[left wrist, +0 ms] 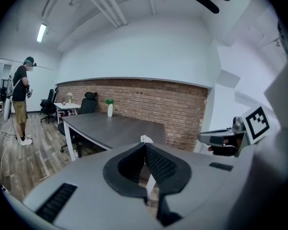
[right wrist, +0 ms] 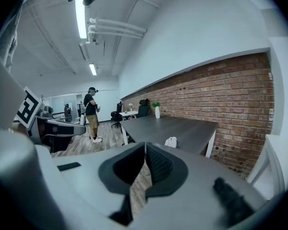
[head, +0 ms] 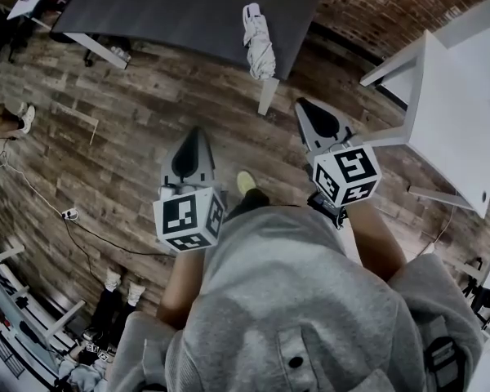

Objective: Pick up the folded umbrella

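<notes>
Your left gripper and right gripper are both clenched with nothing between the jaws, so you need to spread one before you reach. The folded umbrella lies at your 12 o'clock on the dark table, close to its near corner and well apart from both grippers. It is pale and loosely bundled, and probably light. The fabric looks soft and likely slick over a stiff inner shaft. Take it across the middle of the bundle, jaws square to its length, so you clamp the core rather than a loose fold that could slip free.
</notes>
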### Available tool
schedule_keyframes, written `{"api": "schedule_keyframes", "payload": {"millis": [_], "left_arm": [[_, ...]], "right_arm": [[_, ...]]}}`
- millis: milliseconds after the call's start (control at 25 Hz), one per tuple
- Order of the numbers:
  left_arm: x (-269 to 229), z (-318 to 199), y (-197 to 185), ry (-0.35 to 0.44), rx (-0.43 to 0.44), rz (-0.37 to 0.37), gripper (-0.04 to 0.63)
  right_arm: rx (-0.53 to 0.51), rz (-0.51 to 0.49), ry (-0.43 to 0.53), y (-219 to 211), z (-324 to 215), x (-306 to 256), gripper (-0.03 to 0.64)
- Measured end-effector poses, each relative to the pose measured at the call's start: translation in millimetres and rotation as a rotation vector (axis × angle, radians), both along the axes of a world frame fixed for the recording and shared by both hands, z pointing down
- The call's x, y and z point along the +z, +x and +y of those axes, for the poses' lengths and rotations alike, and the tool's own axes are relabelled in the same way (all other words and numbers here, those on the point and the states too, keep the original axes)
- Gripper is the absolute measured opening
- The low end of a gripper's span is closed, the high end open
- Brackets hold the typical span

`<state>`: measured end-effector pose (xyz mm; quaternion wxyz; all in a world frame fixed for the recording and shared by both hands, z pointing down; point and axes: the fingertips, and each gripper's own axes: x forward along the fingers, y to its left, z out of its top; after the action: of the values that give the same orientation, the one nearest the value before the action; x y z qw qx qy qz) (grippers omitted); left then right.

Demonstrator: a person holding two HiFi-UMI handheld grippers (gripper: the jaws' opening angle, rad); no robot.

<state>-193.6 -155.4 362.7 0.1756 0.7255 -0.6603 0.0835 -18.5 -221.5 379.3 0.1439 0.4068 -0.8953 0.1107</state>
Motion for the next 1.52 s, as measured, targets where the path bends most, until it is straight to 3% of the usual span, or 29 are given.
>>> {"api": "schedule_keyframes", "payload": {"millis": [320, 760, 1520], "left_arm": [[-0.3, -25.3, -23.0, 0.014, 0.028, -0.006, 0.012], [4.6, -27.1, -51.4, 0.004, -0.010, 0.019, 0.012], [18.0, -71.4, -62.1, -0.029, -0.029, 0.017, 0.012]], "right_arm": [[0.028, 0.020, 0.008, -20.4, -27.7, 2.9, 0.025], [0.057, 0.042, -0.004, -32.1, -40.9, 7.6, 0.026], [0.063, 0.016, -0.074, -45.9, -93.6, 36.2, 0.029]]}}
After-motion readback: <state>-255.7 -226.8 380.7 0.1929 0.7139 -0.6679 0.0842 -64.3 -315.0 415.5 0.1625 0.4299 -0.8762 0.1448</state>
